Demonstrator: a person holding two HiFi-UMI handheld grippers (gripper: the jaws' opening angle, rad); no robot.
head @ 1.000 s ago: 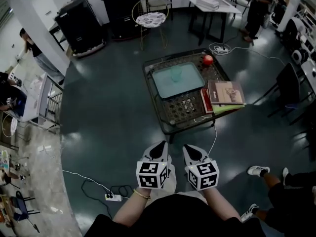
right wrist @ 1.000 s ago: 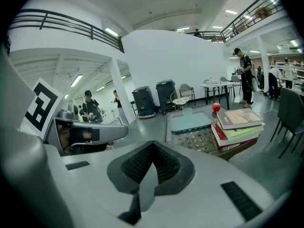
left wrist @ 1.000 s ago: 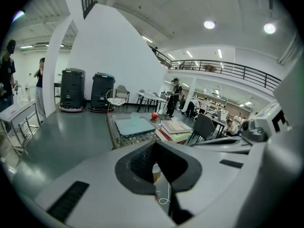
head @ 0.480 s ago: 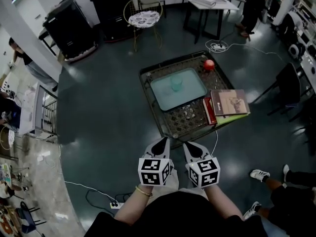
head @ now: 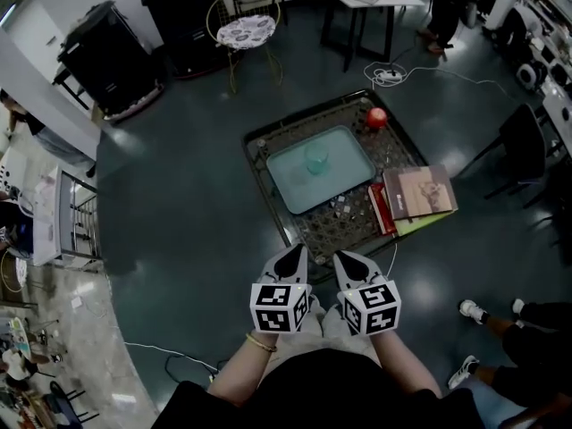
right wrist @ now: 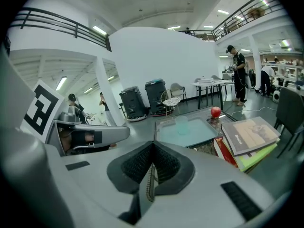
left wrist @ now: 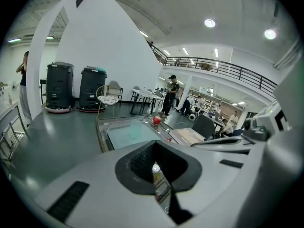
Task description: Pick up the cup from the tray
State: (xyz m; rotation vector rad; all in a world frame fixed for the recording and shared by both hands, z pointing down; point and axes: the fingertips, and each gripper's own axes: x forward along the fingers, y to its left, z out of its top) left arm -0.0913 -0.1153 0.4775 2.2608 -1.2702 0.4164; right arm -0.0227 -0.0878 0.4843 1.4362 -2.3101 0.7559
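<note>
1. The cup [head: 317, 159] is showing as a pale, see-through teal tumbler. It is standing upright on the tray [head: 290, 184], in the tray's far half and about midway across it.
2. The tray is lying flat on the dark woven low surface [head: 344, 226]. It is a pale teal rectangle with rounded corners and a raised rim, and the cup is the only thing sitting in it.
3. A red round object [head: 376, 117] is resting on the surface off the tray, near the tray's far right corner. A stack of books [head: 420, 193] is lying at the surface's right edge, just beside the tray.
4. The left tongs [head: 292, 256] are clenched with nothing between them. The right tongs [head: 345, 259] are likewise clenched and empty.
5. Both tongs are hanging side by side close to the person's body. Their tips are pointing toward the near edge of the surface, well short of the cup.
6. The dark glossy floor [head: 179, 213] is lying open along the left and far sides of the surface.
7. A white cable [head: 391, 259] is trailing down by the near right corner. A person's shoes [head: 474, 309] are showing on the floor farther right.
8. A dark chair [head: 523, 141] is standing well apart on the right.
</note>
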